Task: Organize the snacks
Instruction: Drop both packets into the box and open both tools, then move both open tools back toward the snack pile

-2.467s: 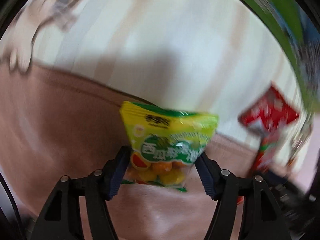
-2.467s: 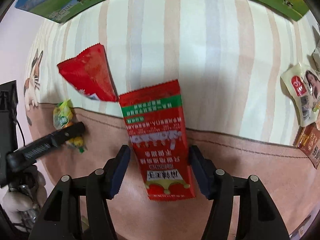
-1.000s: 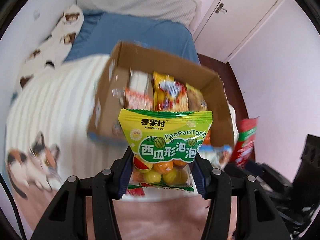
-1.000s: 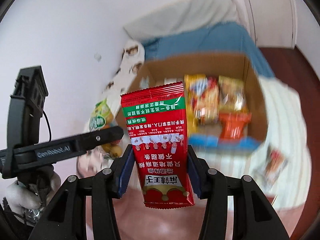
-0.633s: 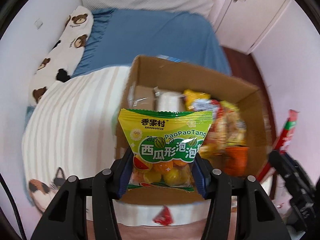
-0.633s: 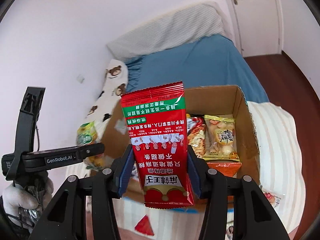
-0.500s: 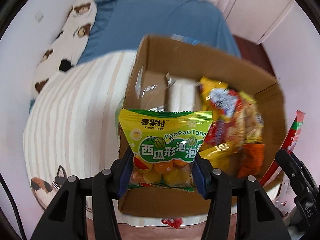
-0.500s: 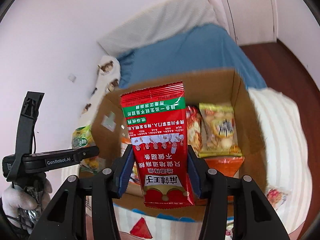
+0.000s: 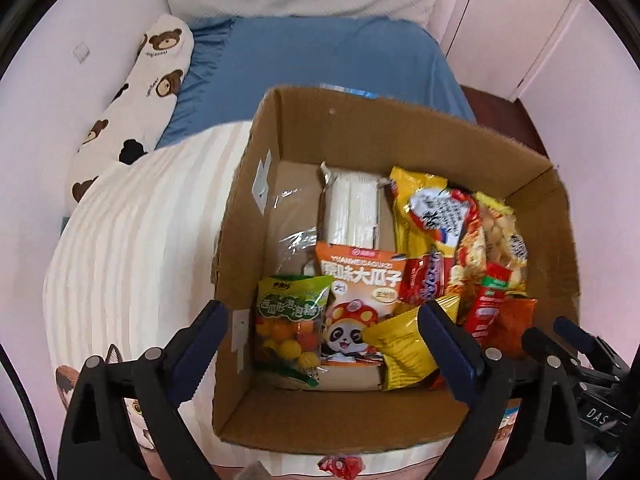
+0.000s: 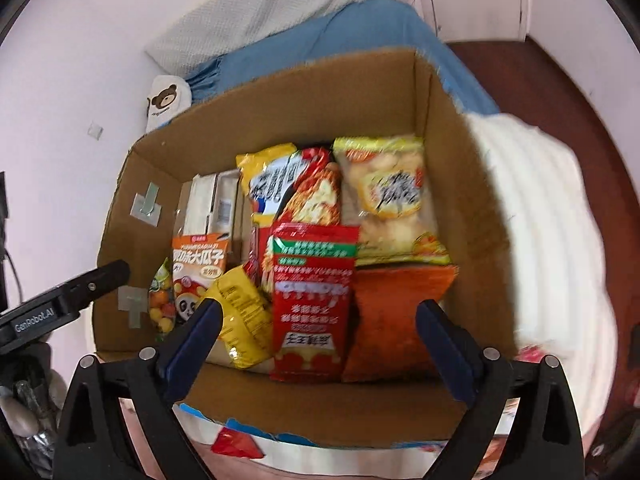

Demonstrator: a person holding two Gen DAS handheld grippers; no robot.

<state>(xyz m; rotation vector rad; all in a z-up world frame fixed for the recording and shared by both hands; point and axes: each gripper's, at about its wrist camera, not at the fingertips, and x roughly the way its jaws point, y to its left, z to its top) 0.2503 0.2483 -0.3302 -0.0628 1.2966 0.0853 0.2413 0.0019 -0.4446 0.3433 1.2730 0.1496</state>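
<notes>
Though beyond each spread hand-held gripper (image 9: 326, 342) (both empty), snacks (image 9: 290, 326) inside box (image 9: 360, 132).

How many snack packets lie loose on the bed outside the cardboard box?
1 for sure: a small red packet lies just below the cardboard box's near wall. A blurred reddish patch right of the box may be another.

I log a brown cardboard box (image 9: 400, 136). At 7 o'clock inside it: a green-yellow candy bag (image 9: 290, 324) showing orange and yellow balls. At 6 o'clock: a red packet (image 10: 312, 304) with a green band. At 5 o'clock: an orange bag (image 10: 394, 320). The blanket (image 9: 132, 248) is cream-striped, the sheet (image 9: 312, 56) blue, the pillow (image 9: 140, 80) white with brown bears.
</notes>
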